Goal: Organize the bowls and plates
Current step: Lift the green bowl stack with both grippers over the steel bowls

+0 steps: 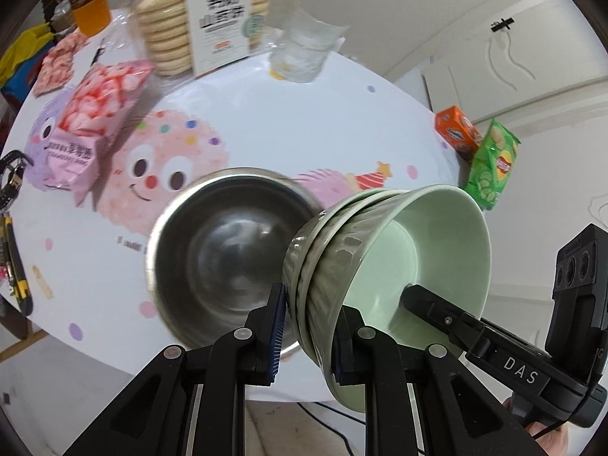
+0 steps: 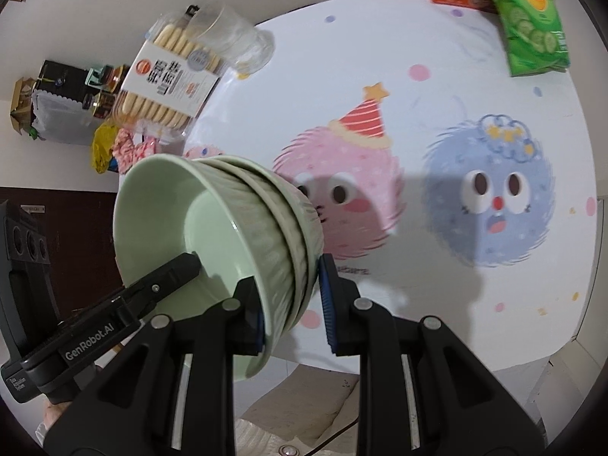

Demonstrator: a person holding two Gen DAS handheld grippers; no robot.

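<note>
A stack of three nested pale green ribbed bowls (image 1: 380, 250) is tilted on its side above the table, mouth facing right in the left wrist view and left in the right wrist view (image 2: 212, 235). My left gripper (image 1: 307, 330) is shut on the stack's wall, one finger inside, one outside. My right gripper (image 2: 290, 304) is shut on the same stack from the opposite side; one of its fingers (image 1: 429, 304) shows inside the top bowl. A steel bowl (image 1: 224, 250) stands upright on the table just left of the stack.
The round table (image 1: 304, 114) has a cartoon cloth. On it are a pink snack bag (image 1: 95, 121), a biscuit box (image 1: 212, 19), a clear glass (image 1: 304, 49), an orange box (image 1: 456, 129), a green chip bag (image 1: 494, 163) and an orange drink bottle (image 1: 89, 3).
</note>
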